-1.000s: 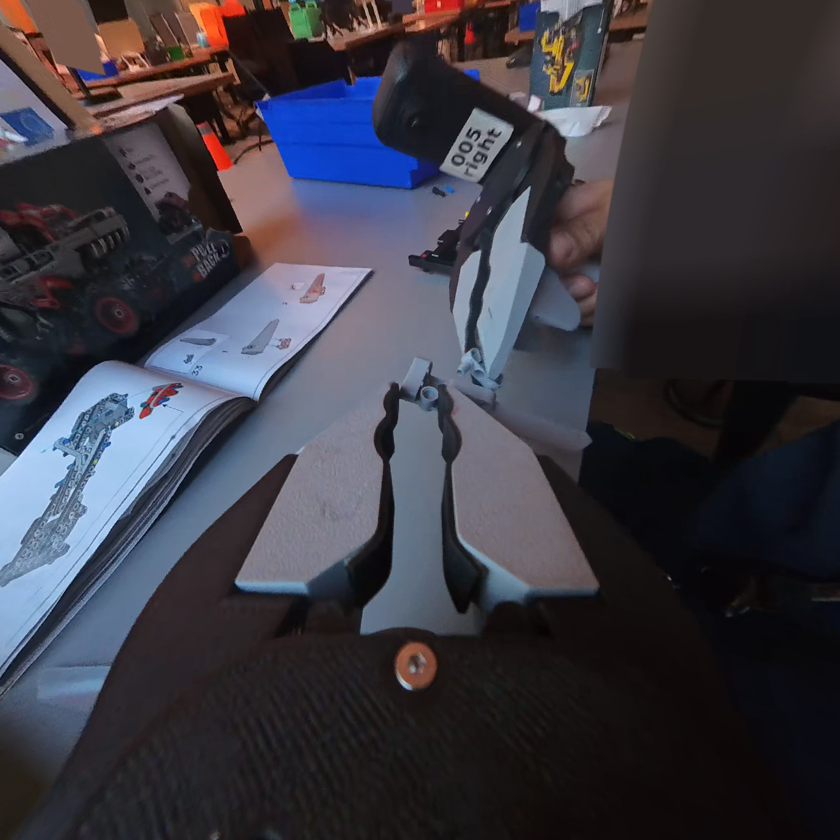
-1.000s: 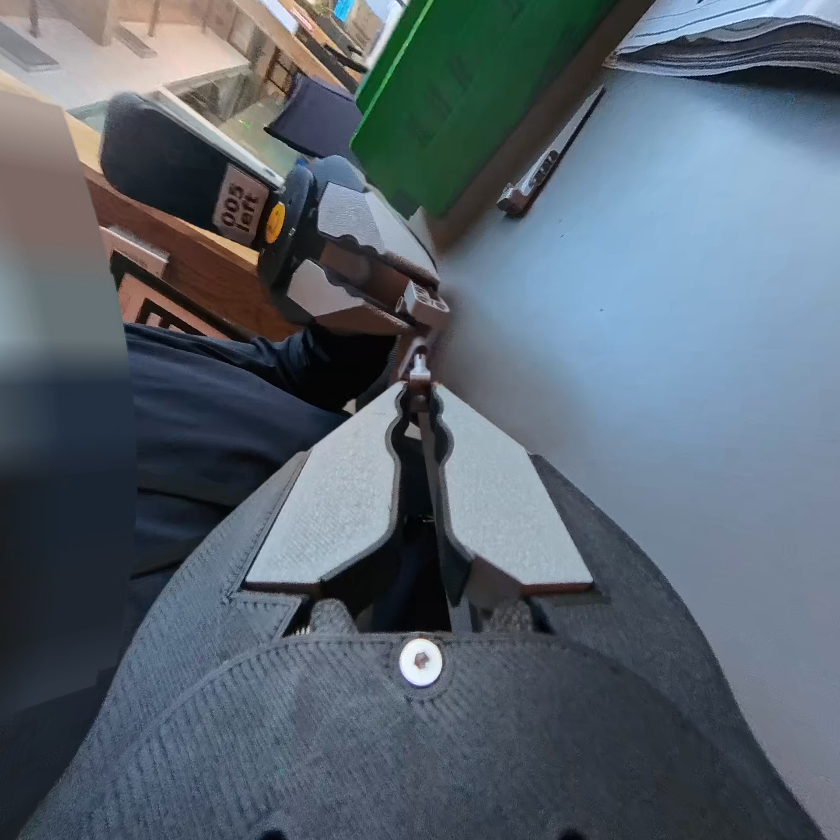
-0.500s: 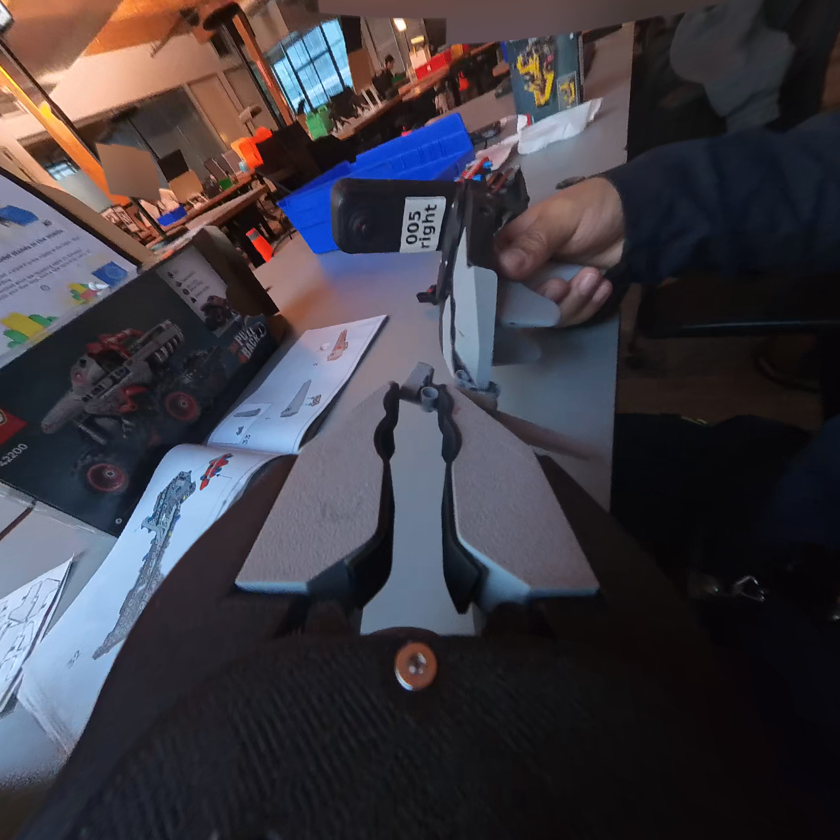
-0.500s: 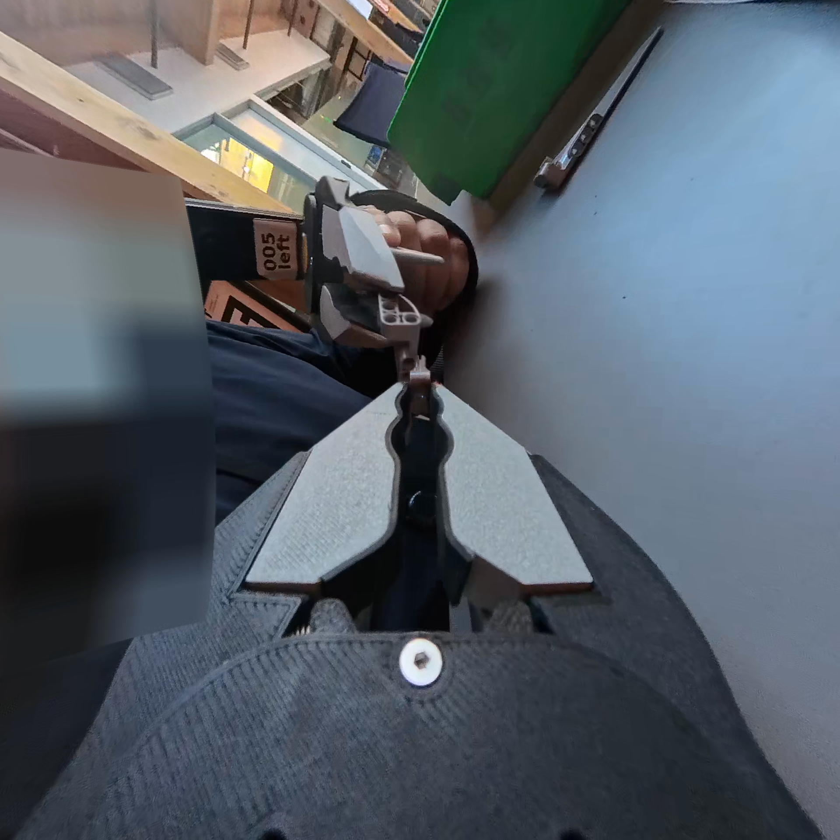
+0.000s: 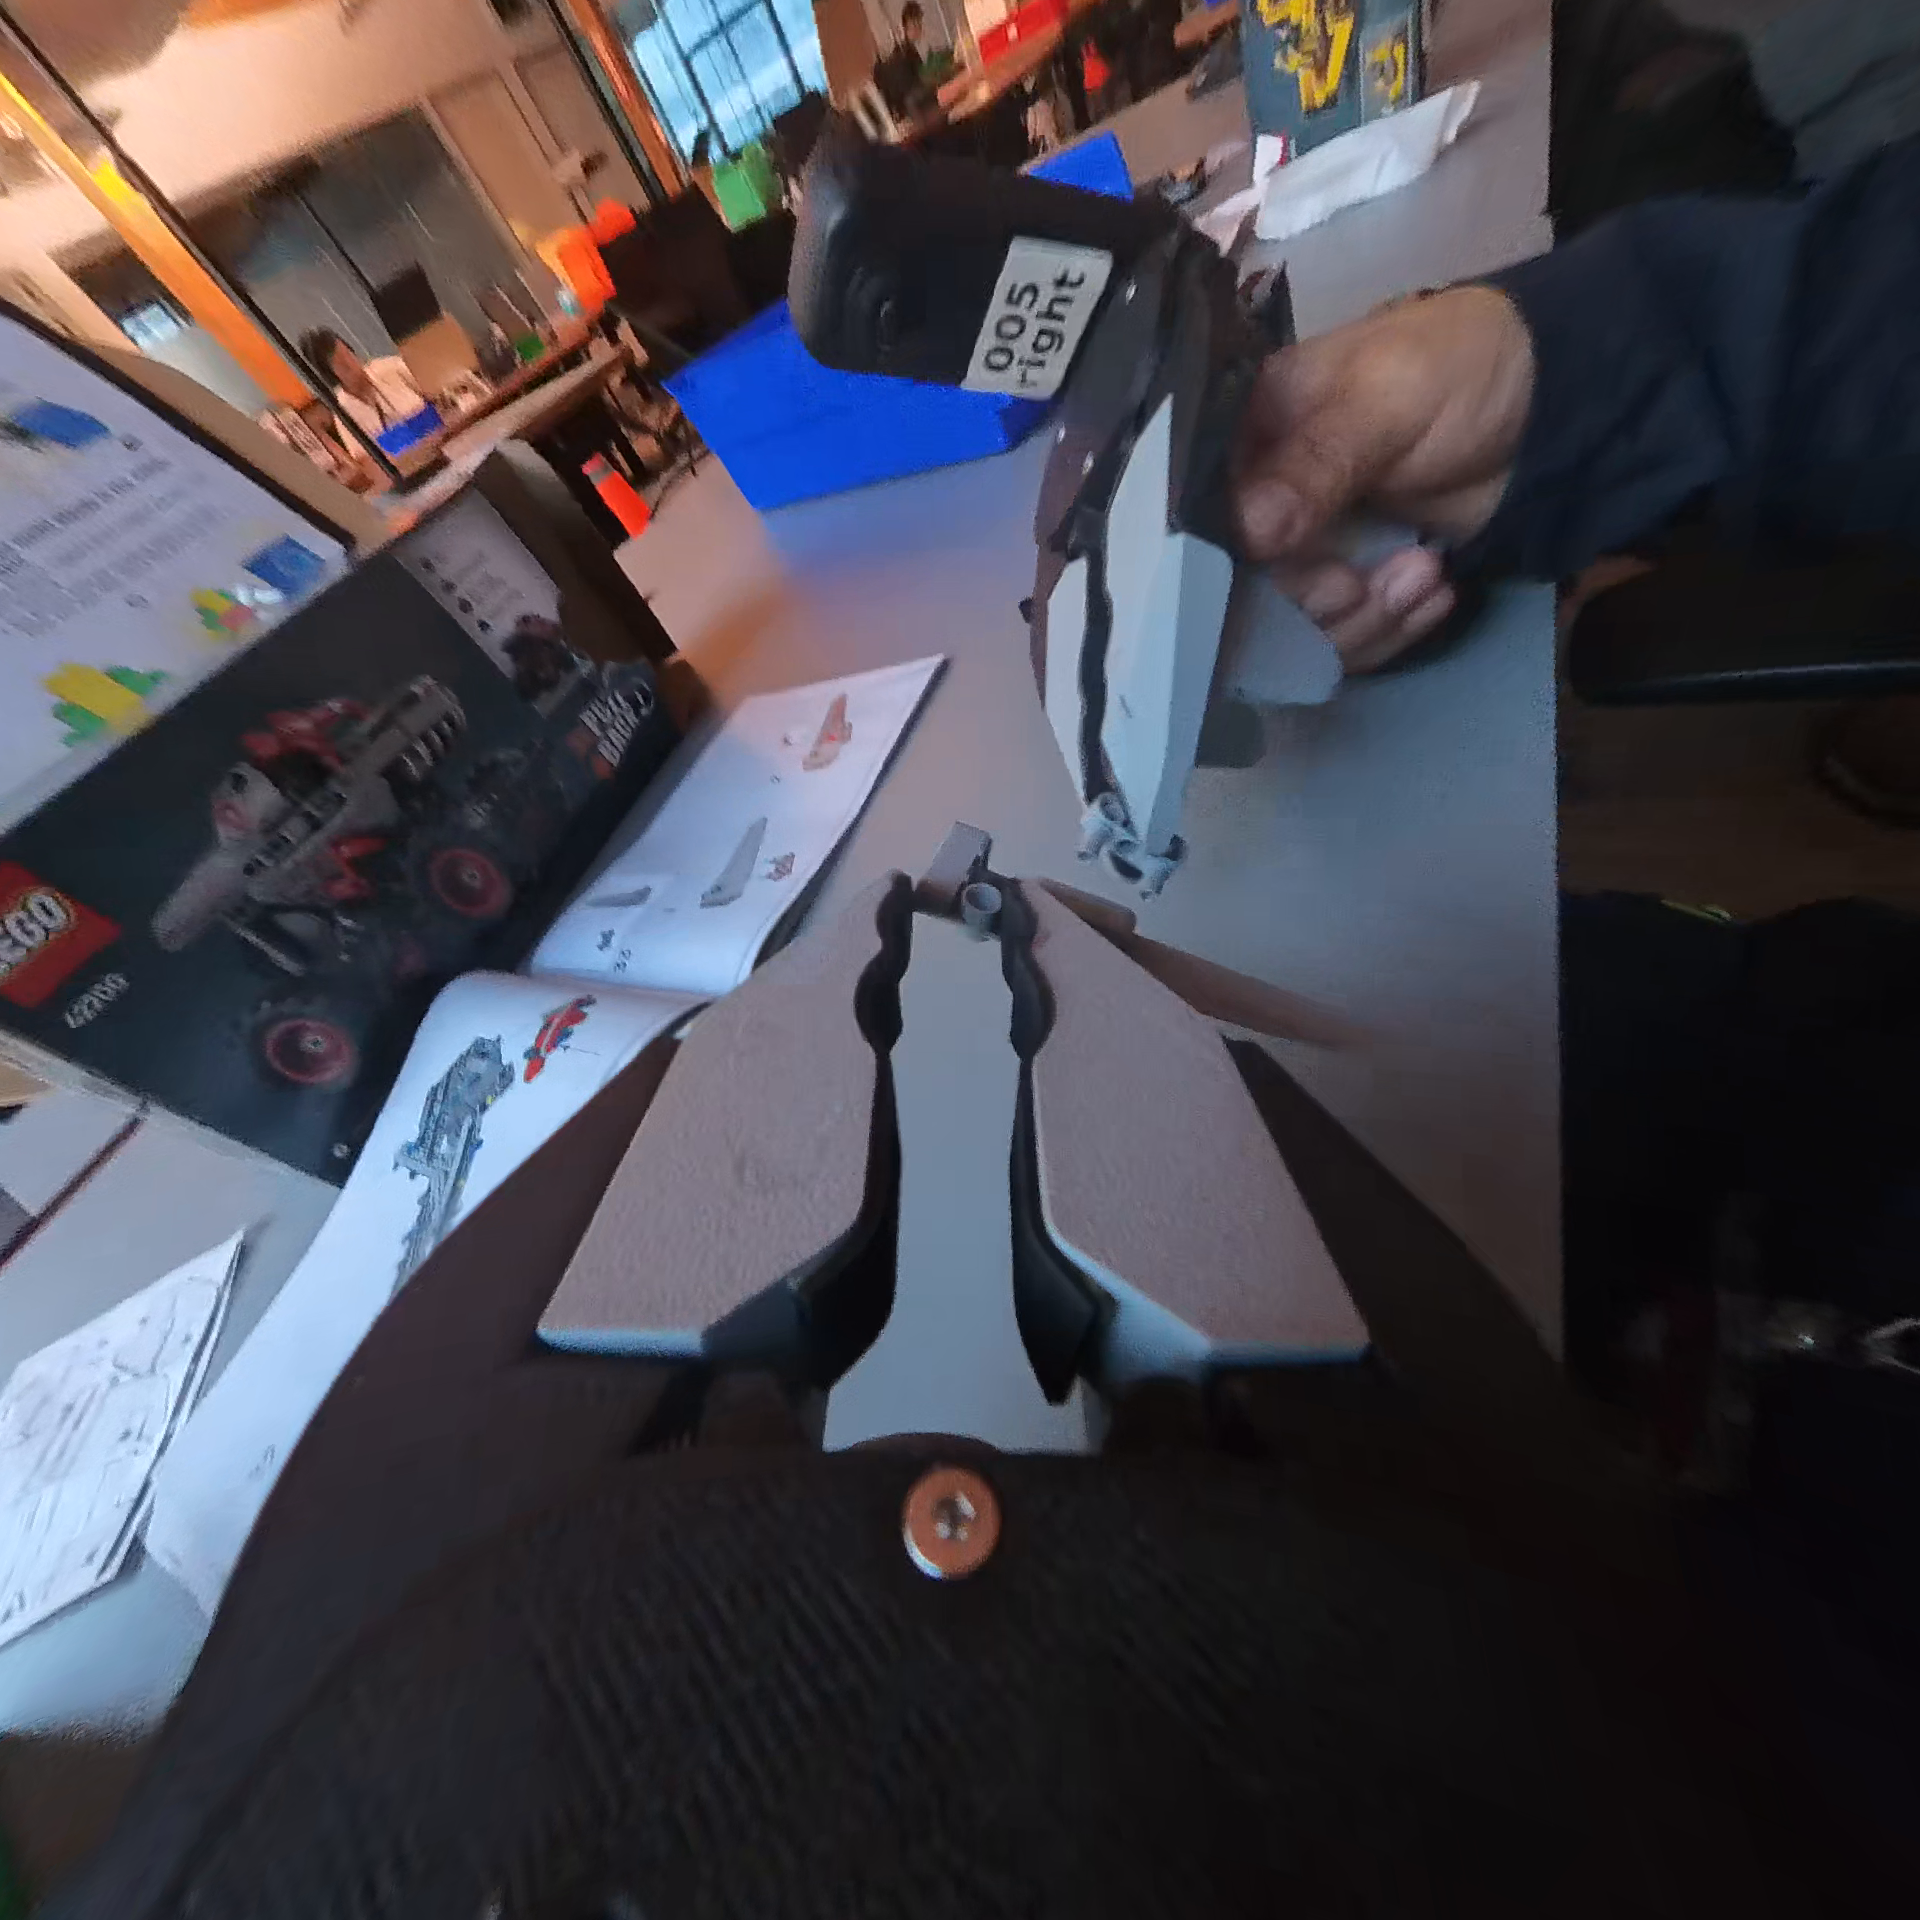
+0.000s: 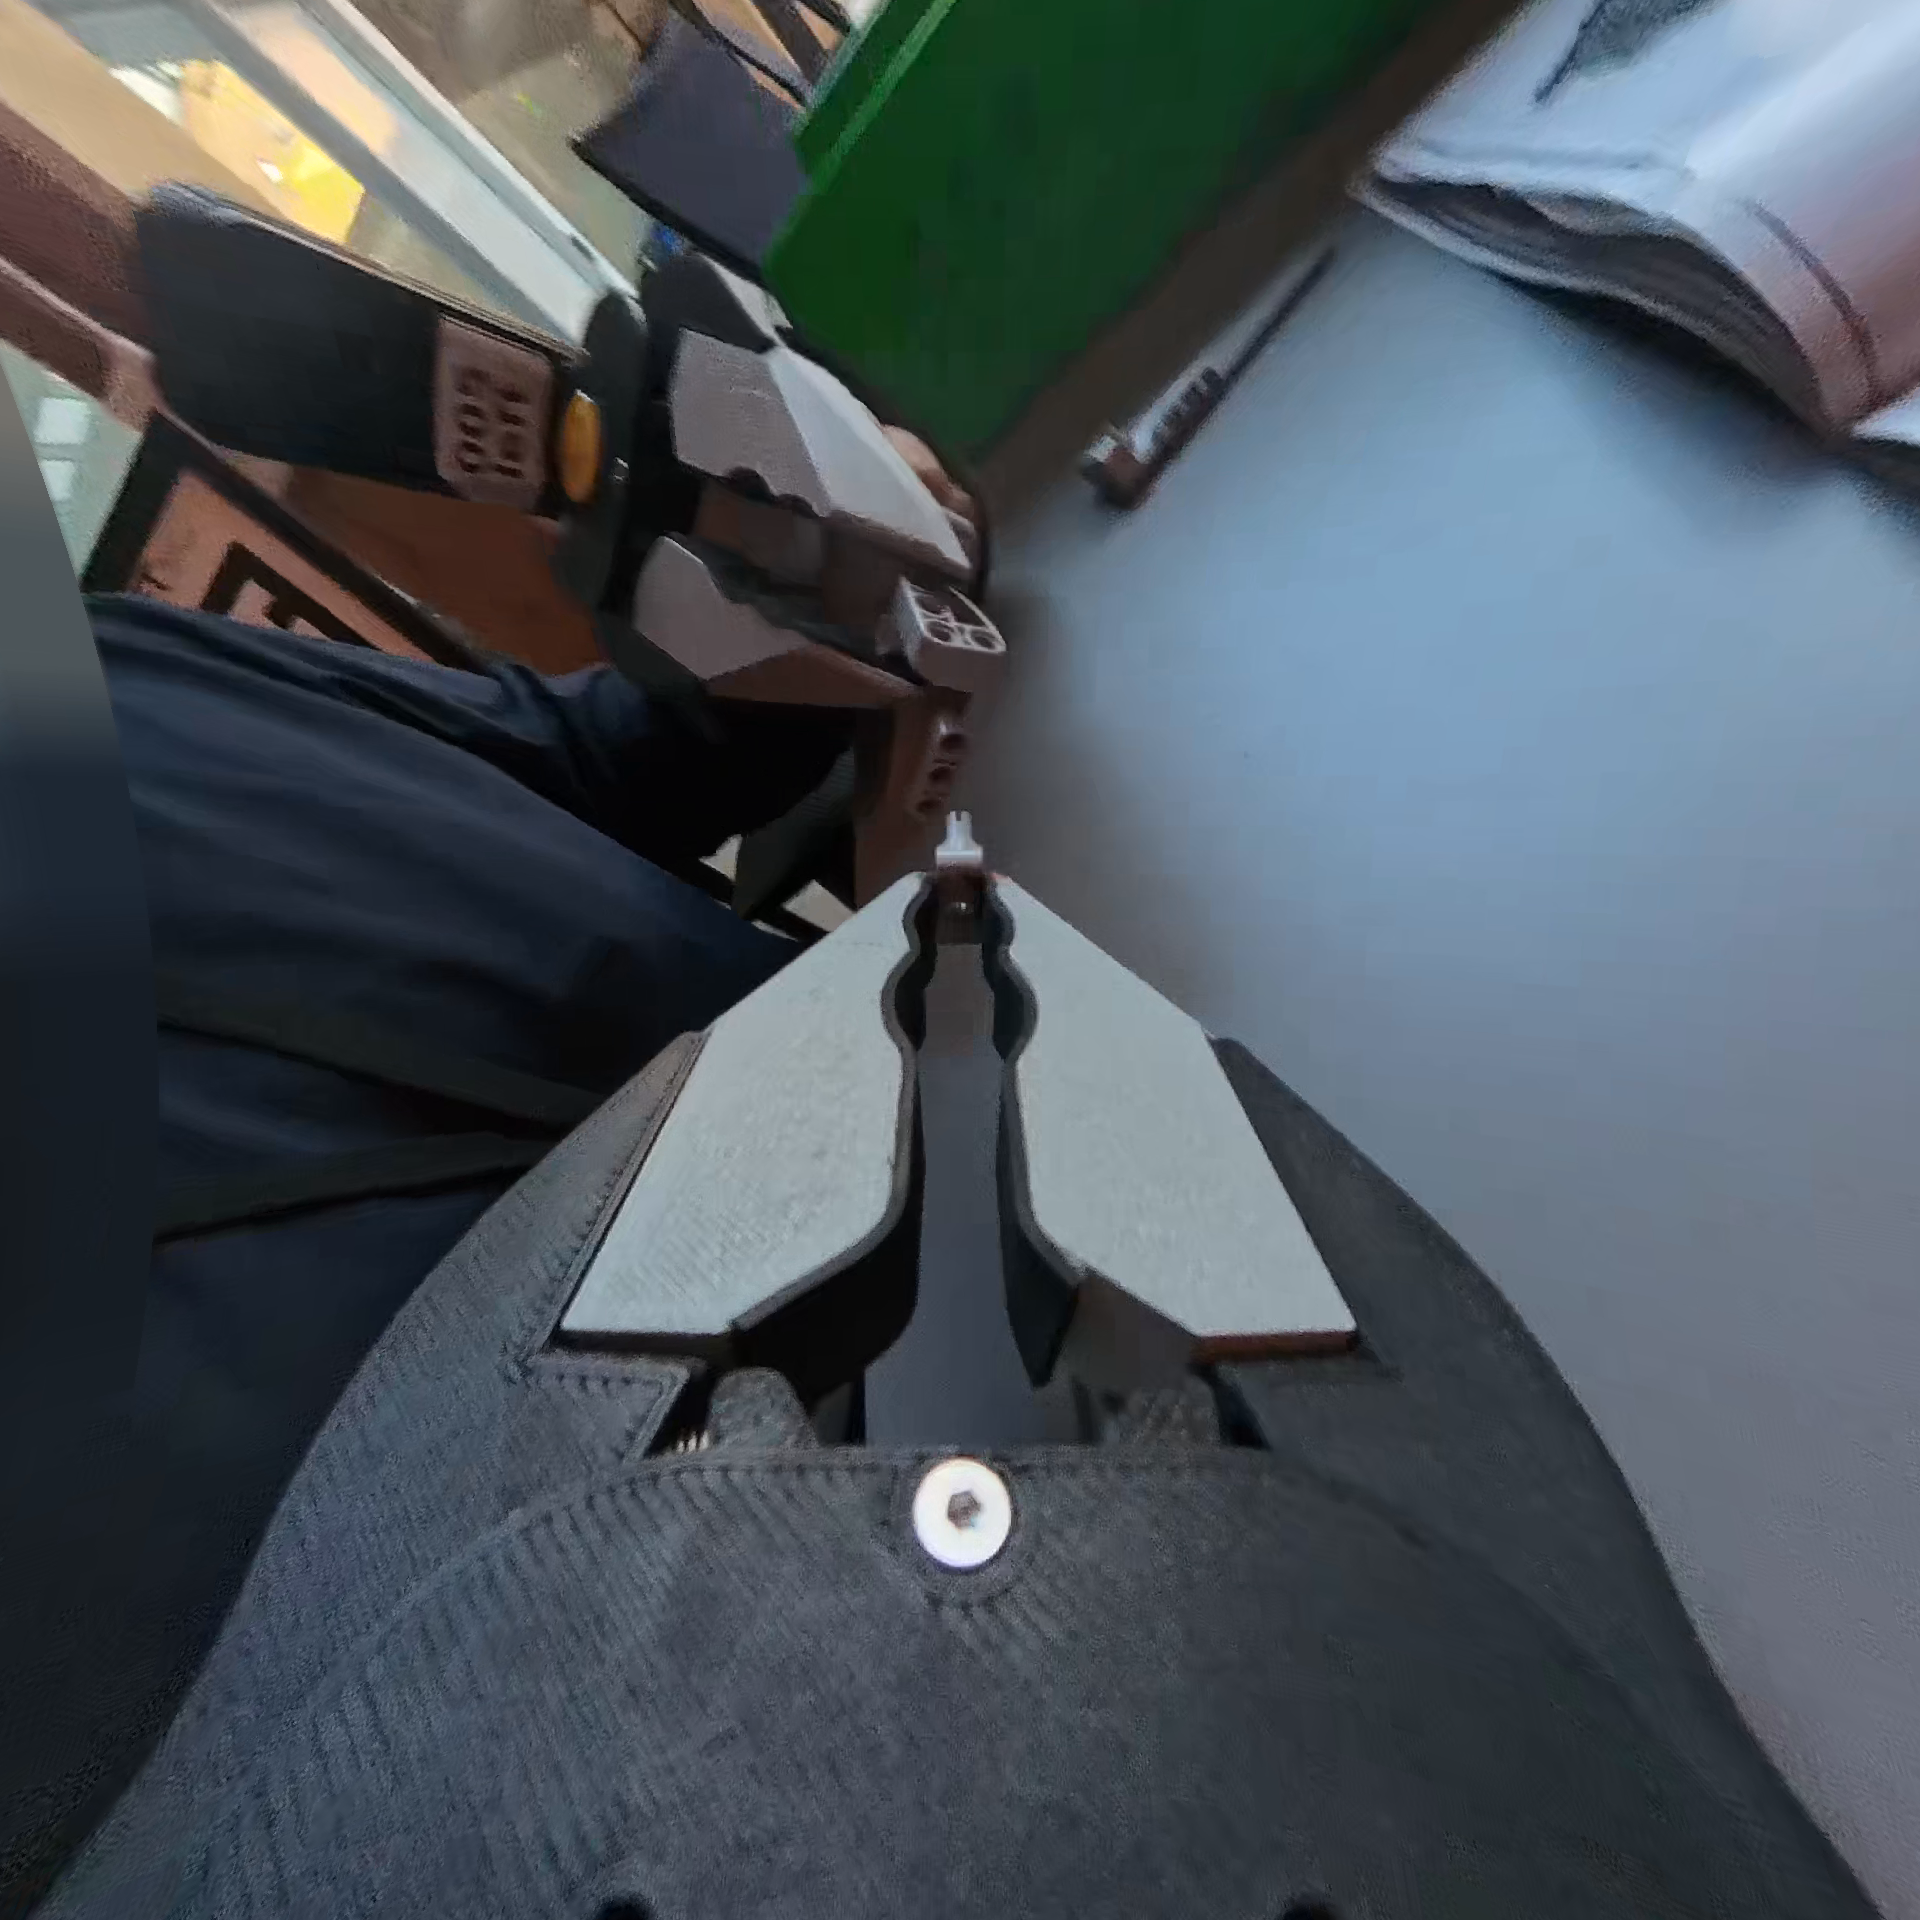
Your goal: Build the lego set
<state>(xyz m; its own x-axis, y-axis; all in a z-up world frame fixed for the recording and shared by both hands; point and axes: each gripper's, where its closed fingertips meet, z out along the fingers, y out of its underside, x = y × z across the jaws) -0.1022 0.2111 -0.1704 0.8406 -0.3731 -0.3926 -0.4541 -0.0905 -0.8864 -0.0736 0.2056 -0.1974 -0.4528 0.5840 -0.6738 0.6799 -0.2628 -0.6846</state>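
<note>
My left gripper (image 5: 961,902) is shut on a small grey lego connector (image 5: 968,881) held at its fingertips above the grey table (image 5: 1382,831). The same piece shows in the right wrist view (image 6: 956,632) at the left gripper's tips. My right gripper (image 6: 958,891) is shut on a small light grey lego piece (image 6: 956,844) with a pin sticking out. In the left wrist view the right gripper (image 5: 1127,847) points down, just right of and beyond my left fingertips, its piece (image 5: 1117,836) a short gap from the connector.
An open instruction booklet (image 5: 665,935) and a dark lego set box (image 5: 312,831) lie left on the table. A blue bin (image 5: 831,416) stands farther back. A green board (image 6: 1039,187) and a booklet (image 6: 1662,208) show in the right wrist view. A person's hand (image 5: 1371,457) holds the right gripper. About 5 centimetres separates my left fingertips from my right.
The two grippers have drawn slightly apart; a small gap now shows between the two pieces. The right gripper tilted and both views shifted with motion blur.
</note>
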